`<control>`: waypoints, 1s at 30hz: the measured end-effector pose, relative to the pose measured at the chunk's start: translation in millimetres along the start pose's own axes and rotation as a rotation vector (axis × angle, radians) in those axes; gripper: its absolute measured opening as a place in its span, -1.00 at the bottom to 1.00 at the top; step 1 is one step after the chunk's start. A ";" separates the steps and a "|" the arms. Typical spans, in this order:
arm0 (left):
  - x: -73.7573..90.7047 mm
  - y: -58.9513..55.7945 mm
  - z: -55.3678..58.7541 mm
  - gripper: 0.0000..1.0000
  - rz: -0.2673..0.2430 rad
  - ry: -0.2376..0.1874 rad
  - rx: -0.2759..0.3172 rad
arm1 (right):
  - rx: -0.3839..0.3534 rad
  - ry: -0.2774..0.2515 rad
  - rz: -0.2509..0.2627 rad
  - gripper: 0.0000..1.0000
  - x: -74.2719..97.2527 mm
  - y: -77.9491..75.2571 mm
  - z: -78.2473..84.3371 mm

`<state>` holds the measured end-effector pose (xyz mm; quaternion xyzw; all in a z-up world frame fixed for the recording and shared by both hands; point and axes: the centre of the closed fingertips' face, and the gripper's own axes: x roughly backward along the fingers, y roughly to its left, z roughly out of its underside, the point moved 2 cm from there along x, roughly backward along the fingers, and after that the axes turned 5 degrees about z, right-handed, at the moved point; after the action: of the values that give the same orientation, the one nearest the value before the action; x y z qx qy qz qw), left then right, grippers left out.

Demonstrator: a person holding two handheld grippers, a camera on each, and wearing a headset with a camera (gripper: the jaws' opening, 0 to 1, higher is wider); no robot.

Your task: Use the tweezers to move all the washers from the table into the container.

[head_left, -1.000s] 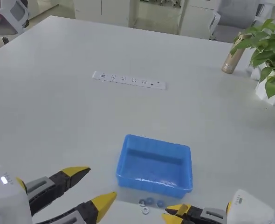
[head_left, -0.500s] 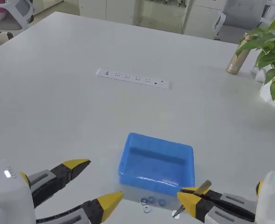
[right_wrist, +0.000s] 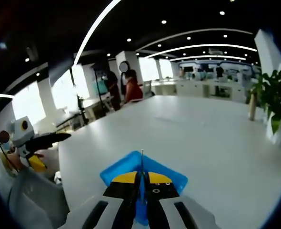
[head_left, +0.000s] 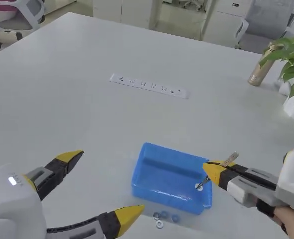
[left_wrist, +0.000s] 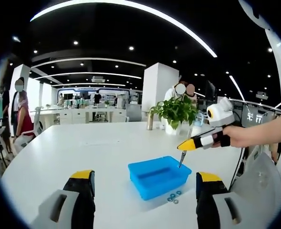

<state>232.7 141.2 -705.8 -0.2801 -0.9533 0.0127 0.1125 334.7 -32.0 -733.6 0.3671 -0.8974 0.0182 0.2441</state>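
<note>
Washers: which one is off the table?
The washer pinched at the tip of the tweezers, over the blue container; the other washers lie clustered on the table beside it.

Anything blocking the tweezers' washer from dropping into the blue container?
Nothing visible. The washer hangs at the tip of the tweezers over the open container, near its right wall in the head view. The other washers lie on the table outside its near wall.
</note>
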 end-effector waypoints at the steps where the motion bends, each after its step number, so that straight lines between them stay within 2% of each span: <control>1: 0.4 0.8 -0.7 0.82 -0.006 -0.003 0.001 | 0.013 0.017 0.003 -0.95 -5.4 -3.9 3.1; 5: 2.4 5.2 -3.6 0.97 -0.032 -0.024 0.003 | 0.032 0.048 0.019 -0.95 -19.6 -12.6 11.0; 10: 2.6 4.9 -4.0 0.97 -0.026 -0.030 0.013 | 0.016 0.078 0.026 -0.95 -34.5 -20.1 24.7; 15: 2.2 4.3 -3.1 0.97 -0.027 -0.022 0.001 | 0.034 0.111 0.033 -0.95 -41.6 -25.8 37.7; 21: 2.6 6.2 -0.7 0.92 -0.031 -0.011 0.017 | 0.042 0.105 0.038 -0.94 -42.9 -25.0 37.1; 27: 3.2 6.8 -1.9 0.92 -0.032 -0.021 0.022 | 0.048 0.110 0.041 -0.94 -47.8 -22.6 39.3; 30: 3.2 7.1 -1.7 0.92 -0.033 -0.018 0.023 | 0.046 0.100 0.046 -0.94 -45.1 -19.6 36.9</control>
<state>234.3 148.8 -704.1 -0.2629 -0.9586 0.0243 0.1070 359.6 -24.8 -789.3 0.3505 -0.8916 0.0630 0.2798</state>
